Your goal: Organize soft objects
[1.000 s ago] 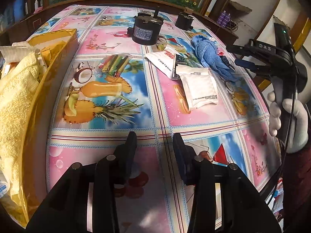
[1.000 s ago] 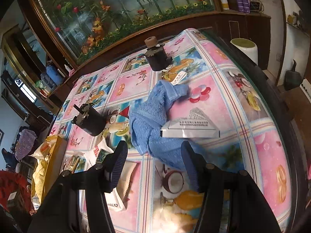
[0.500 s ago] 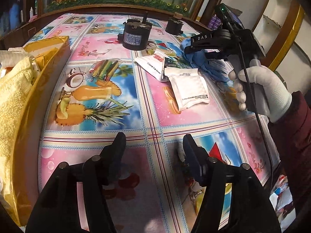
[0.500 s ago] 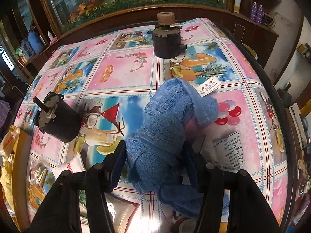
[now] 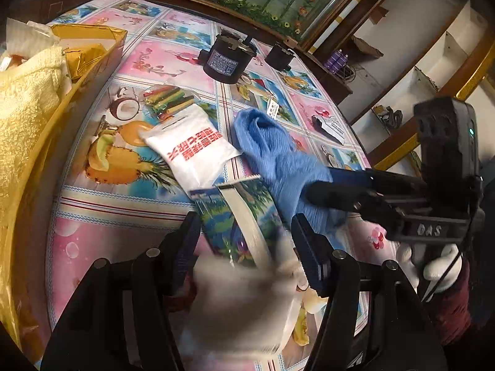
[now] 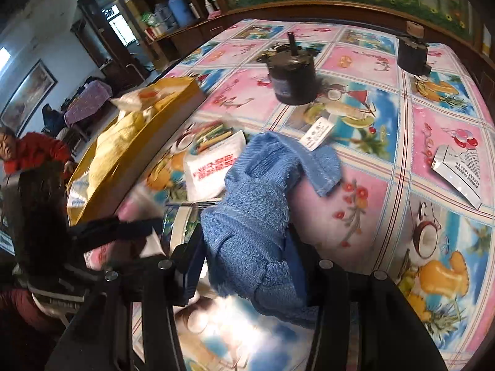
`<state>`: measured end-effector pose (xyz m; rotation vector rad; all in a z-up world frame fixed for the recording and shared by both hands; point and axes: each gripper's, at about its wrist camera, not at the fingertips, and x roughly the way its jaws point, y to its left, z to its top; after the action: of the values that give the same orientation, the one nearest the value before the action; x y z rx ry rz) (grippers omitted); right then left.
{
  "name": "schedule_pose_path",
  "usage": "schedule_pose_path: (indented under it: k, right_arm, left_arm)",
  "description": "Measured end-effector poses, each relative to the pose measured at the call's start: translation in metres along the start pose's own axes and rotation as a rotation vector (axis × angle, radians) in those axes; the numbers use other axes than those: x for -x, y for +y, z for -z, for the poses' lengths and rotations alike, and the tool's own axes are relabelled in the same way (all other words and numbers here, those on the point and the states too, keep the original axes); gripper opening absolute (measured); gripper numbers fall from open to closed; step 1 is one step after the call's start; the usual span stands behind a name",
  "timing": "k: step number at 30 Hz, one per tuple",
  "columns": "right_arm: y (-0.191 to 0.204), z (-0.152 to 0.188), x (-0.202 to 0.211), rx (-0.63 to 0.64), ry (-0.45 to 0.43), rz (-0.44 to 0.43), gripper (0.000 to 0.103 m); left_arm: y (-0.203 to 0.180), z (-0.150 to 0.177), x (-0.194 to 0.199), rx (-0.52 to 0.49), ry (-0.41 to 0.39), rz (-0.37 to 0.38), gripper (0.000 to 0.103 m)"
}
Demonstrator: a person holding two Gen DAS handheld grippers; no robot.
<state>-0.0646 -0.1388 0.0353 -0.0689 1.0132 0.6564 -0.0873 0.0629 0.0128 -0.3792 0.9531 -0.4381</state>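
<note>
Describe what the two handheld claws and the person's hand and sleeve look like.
Both are black plastic claws with paired arms, silver bolt heads and blue ribbed finger pads. The right claw carries raised "DAS" lettering on its body, a tall black handle with a small green light, and a thin black cable running down. The hand gripping it wears a white knit glove, with a dark maroon sleeve behind.

Daylit, fairly bright; window [image 6: 119,29] glows at far left. Glare patch on tablecloth [image 6: 235,312] near bottom. Motion blur smears white packet [image 5: 244,296]. Strong fisheye bending, dark vignetted corners.
</note>
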Motion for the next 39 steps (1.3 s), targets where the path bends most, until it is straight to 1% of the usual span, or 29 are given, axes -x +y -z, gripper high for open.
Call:
schedule_pose_path:
  k: [1, 2, 4, 6, 8, 11, 13, 14, 16, 18, 19, 20, 21, 22, 25, 28, 31, 35, 39]
  right_arm:
    - [0.003, 0.005, 0.005, 0.004, -0.010, 0.015, 0.057]
    - [0.004, 0.009, 0.010, 0.006, -0.020, 0.023, 0.059]
    - [0.004, 0.014, 0.015, 0.021, -0.030, 0.043, 0.059]
    - [0.009, 0.018, 0.016, 0.057, -0.028, 0.073, 0.059]
    - [0.016, 0.024, 0.009, 0.098, -0.008, 0.094, 0.062]
    - [0.024, 0.025, -0.007, 0.148, 0.009, 0.150, 0.064]
    - [0.027, 0.028, -0.017, 0.177, 0.010, 0.190, 0.064]
    - [0.028, 0.030, -0.020, 0.183, 0.012, 0.197, 0.064]
    - [0.028, 0.032, -0.023, 0.181, -0.006, 0.198, 0.064]
    - [0.025, 0.030, -0.021, 0.158, -0.019, 0.166, 0.063]
    - [0.022, 0.028, -0.020, 0.139, -0.028, 0.150, 0.061]
    - [0.018, 0.026, -0.017, 0.120, -0.037, 0.141, 0.050]
    - [0.014, 0.024, -0.014, 0.099, -0.048, 0.131, 0.044]
    - [0.011, 0.022, -0.011, 0.081, -0.060, 0.123, 0.041]
    - [0.008, 0.019, 0.000, 0.060, -0.086, 0.115, 0.040]
    - [0.016, 0.016, 0.013, 0.078, -0.123, 0.126, 0.040]
    - [0.026, 0.009, 0.030, 0.094, -0.170, 0.115, 0.039]
    - [0.052, 0.001, 0.051, 0.158, -0.225, 0.110, 0.039]
    - [0.084, -0.008, 0.058, 0.231, -0.255, 0.097, 0.039]
  left_arm:
    - [-0.001, -0.004, 0.003, 0.007, -0.010, 0.004, 0.061]
    - [-0.002, -0.008, 0.007, 0.010, -0.025, 0.015, 0.061]
    - [-0.010, -0.022, 0.013, -0.003, -0.049, 0.024, 0.061]
    - [-0.022, -0.037, 0.007, -0.028, -0.023, 0.024, 0.061]
    - [-0.029, -0.050, -0.012, -0.045, 0.035, 0.026, 0.062]
    - [-0.031, -0.065, -0.052, -0.038, 0.127, -0.032, 0.062]
    - [-0.031, -0.073, -0.070, -0.014, 0.160, -0.029, 0.062]
    - [-0.035, -0.077, -0.073, -0.028, 0.153, -0.045, 0.062]
    - [-0.048, -0.081, -0.080, -0.084, 0.170, -0.099, 0.062]
    - [-0.059, -0.079, -0.086, -0.145, 0.176, -0.141, 0.062]
    - [-0.065, -0.078, -0.088, -0.178, 0.184, -0.148, 0.061]
    - [-0.068, -0.076, -0.089, -0.199, 0.189, -0.135, 0.055]
    - [-0.069, -0.075, -0.089, -0.204, 0.193, -0.104, 0.027]
    - [-0.067, -0.074, -0.089, -0.203, 0.193, -0.083, 0.026]
    - [-0.068, -0.078, -0.073, -0.193, 0.136, -0.031, 0.022]
    - [-0.071, -0.084, -0.051, -0.178, 0.074, 0.004, 0.021]
    - [-0.076, -0.088, -0.023, -0.176, 0.000, 0.030, 0.021]
    - [-0.075, -0.091, 0.024, -0.158, -0.106, 0.057, 0.021]
    - [-0.062, -0.089, 0.080, -0.120, -0.217, 0.076, 0.021]
